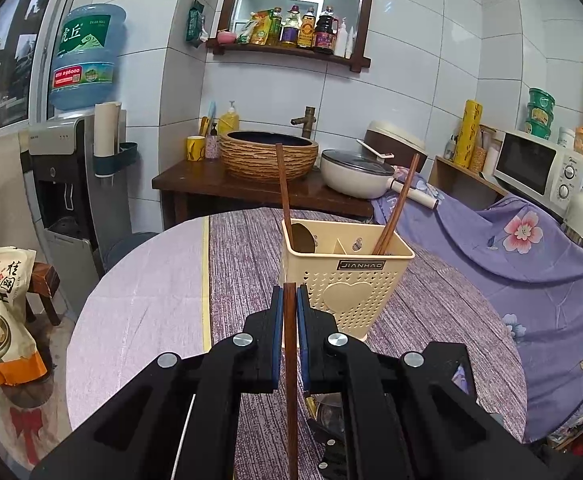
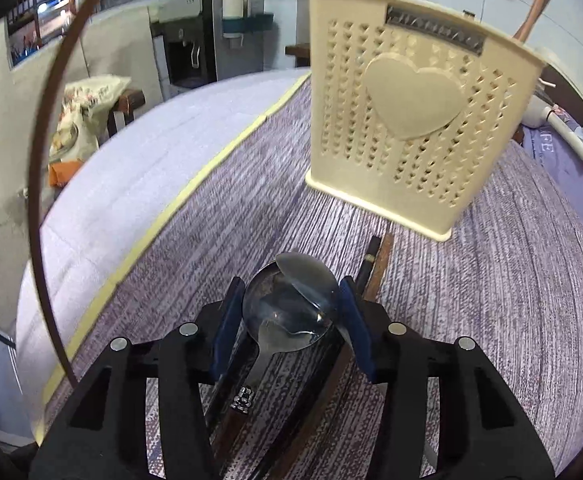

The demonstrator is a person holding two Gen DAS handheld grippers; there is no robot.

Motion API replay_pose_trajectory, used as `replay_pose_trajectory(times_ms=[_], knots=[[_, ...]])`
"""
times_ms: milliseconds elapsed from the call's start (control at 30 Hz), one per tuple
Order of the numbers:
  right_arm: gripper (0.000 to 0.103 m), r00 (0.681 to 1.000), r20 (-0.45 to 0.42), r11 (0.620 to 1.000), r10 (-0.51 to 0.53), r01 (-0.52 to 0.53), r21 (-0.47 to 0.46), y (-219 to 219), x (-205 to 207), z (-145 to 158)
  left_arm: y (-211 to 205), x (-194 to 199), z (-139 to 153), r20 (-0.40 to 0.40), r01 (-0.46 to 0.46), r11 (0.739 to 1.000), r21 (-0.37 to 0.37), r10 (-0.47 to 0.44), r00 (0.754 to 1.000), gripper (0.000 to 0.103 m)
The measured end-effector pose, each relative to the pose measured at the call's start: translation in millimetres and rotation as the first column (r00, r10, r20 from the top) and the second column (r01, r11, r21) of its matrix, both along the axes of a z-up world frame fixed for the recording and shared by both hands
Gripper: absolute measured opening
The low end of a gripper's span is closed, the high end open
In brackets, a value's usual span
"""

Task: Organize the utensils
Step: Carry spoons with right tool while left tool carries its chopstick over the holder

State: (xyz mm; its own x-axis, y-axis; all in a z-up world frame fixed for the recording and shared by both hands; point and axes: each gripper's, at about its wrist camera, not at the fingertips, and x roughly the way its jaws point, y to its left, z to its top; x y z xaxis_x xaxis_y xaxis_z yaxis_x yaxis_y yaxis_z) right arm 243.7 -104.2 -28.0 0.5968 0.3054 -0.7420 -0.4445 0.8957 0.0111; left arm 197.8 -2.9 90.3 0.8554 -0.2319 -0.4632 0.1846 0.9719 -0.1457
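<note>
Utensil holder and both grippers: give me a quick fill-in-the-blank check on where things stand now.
1. The left gripper is shut on a wooden ____.
2. The right gripper straddles two metal ____ lying on the table.
3. The front of the utensil holder bears a raised ____ shape.

Missing words: chopstick; spoons; heart
</note>
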Motion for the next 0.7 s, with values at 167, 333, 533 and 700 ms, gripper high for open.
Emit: replay_pose_trajectory(times_ms=[167, 333, 533, 700], knots=[[0.049, 0.993, 0.117, 0.996, -0.014, 0.003, 0.094, -17.8, -12.7, 28.6, -0.3, -0.1, -0.3, -0.001, 0.0, 1.0, -0.001, 0.0, 1.0, 0.007], [0.049, 0.976, 0.218, 0.991, -0.022, -0.009, 0.136, -32.1, -27.4, 58.0, -0.8, -0.9, -0.6, 0.0, 0.002, 1.0, -0.002, -0.002, 1.0, 0.007], [0.049, 0.97, 0.24, 0.988, -0.042, 0.003, 0.157, -39.6, -33.0, 71.9, -2.2, -1.3, 0.0, -0.002, 0.004, 1.0, -0.004, -0.004, 1.0, 0.007], [0.048, 0.96, 0.275, 0.986, -0.046, 0.0, 0.164, -38.5, -37.2, 80.7, -4.8, -2.9, 2.8, 0.001, 0.008, 1.0, -0.004, -0.008, 1.0, 0.007]])
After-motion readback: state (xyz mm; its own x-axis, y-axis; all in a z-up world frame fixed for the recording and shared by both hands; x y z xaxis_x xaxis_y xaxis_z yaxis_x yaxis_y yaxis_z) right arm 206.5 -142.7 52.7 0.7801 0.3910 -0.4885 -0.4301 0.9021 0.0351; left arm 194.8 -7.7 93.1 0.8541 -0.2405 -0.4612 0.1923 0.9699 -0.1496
